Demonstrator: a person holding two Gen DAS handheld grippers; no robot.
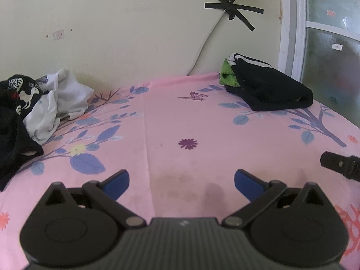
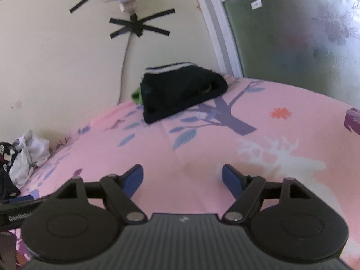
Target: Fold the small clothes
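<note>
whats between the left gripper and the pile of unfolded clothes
Only bare pink sheet, printed with blue leaves, lies between the left gripper and the unfolded pile. The left wrist view shows it.

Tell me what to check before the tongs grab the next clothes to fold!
1. Left tongs empty and open: ok, nothing between the blue tips.
2. Right tongs empty and open: ok, only bedsheet shows between them.
3. Clothes left to fold: ok, a crumpled white garment and a black garment with a deer print lie heaped at the left by the wall.
4. Folded pile out of the way: ok, the black folded garment lies on a green one at the far corner.
5. Bare folding space on the pink bedsheet: ok.
6. Which heaped garment comes free first: cannot tell, they overlap.
</note>
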